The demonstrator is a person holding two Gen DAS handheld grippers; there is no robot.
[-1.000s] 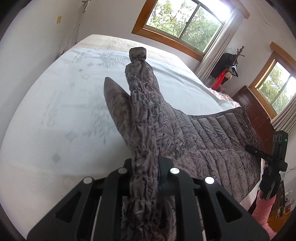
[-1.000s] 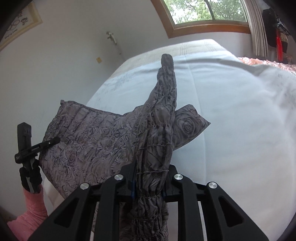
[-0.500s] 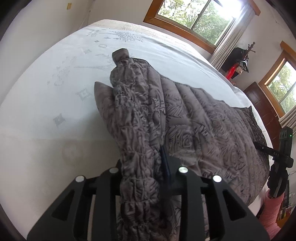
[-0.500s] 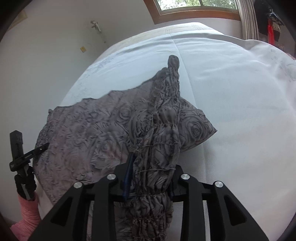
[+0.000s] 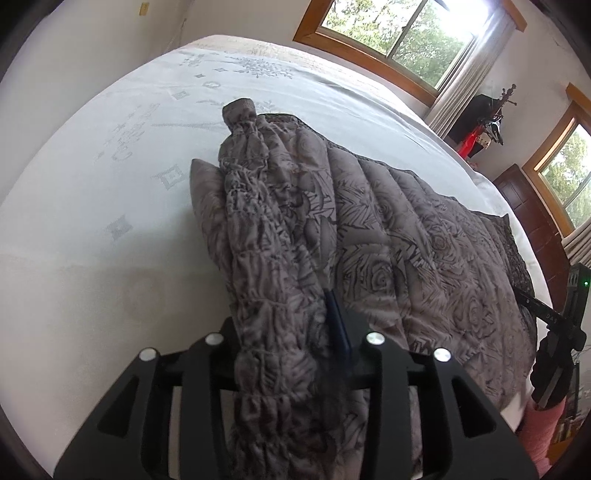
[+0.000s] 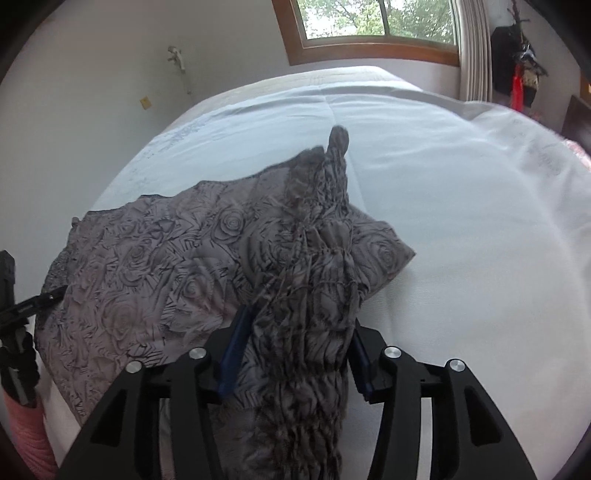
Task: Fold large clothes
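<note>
While draped on bed (image 5: 92,258), quilted garment (image 5: 406,258) bunched between both clamped fingers (image 5: 338,325)

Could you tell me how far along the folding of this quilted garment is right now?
Done: most of the garment lies spread on the bed. In hand: the left gripper and right gripper each clamp a gathered end. Left: laying those ends down and any further folds; no finished bundle shows.

White bed (image 5: 92,258), wood-framed windows (image 5: 391,33), pale walls (image 6: 110,74), dark cabinet (image 5: 532,218)
</note>
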